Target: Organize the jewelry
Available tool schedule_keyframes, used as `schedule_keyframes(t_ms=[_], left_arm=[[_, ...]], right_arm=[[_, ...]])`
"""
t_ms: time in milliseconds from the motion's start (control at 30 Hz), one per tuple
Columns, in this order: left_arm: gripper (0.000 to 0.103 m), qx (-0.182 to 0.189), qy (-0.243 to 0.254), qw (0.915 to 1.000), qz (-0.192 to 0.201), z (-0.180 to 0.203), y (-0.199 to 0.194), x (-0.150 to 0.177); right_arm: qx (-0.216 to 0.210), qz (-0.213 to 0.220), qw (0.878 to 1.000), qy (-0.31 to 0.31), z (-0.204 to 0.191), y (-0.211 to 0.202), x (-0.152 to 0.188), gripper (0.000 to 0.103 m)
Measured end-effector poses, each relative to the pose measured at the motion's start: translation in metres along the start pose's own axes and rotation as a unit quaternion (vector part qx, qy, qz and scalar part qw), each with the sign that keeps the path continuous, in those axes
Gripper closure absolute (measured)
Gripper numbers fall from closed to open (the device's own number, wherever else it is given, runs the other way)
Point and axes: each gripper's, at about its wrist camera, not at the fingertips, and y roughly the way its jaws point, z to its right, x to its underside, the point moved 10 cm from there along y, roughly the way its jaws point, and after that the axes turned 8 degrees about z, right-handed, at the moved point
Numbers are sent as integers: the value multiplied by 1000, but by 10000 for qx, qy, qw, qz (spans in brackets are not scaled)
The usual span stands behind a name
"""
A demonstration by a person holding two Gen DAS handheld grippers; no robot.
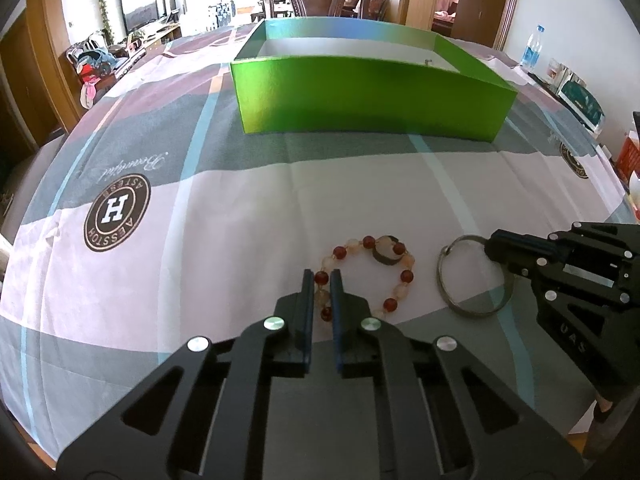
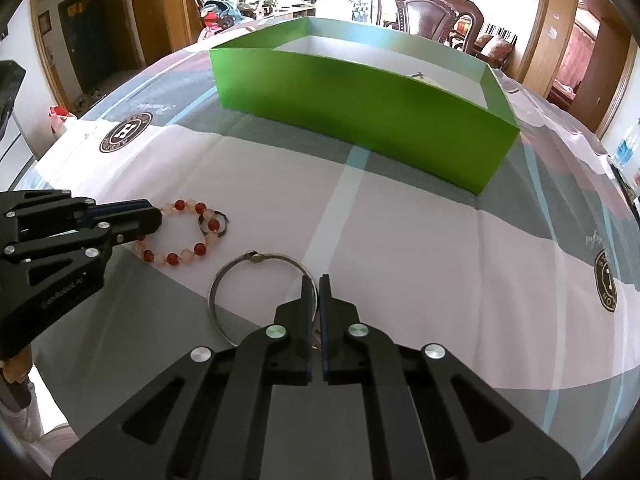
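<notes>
Both pairs of fingers look pinched narrow: our left gripper (image 1: 322,280) on the bead bracelet (image 1: 366,276), right gripper (image 2: 316,284) on the metal bangle (image 2: 256,292). Green box (image 1: 372,100) sits at 12 o'clock; we might snag beads or lose that thin bangle when lifting

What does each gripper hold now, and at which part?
The left gripper is shut on the bead bracelet, at its near left side. The right gripper is shut on the metal bangle, at its right rim. Both pieces lie on the tablecloth.
</notes>
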Motion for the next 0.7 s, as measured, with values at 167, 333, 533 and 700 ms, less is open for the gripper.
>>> schedule_keyframes(t_ms=[167,333,533,700], left_arm=[[95,3,26,10000,75,3,-6,-4],[95,8,26,10000,79,3,-7,-3],[95,4,25,9998,215,3,-15,-10],[95,-8,47,9992,407,2,-28,-22]], right_arm=[[96,71,9999,82,7,-5,-3,99],[204,190,9993,248,21,-15,-7,99],[313,313,9983,381,36,-25,-12,99],[502,483,9959,573,56,-36,-20,99]])
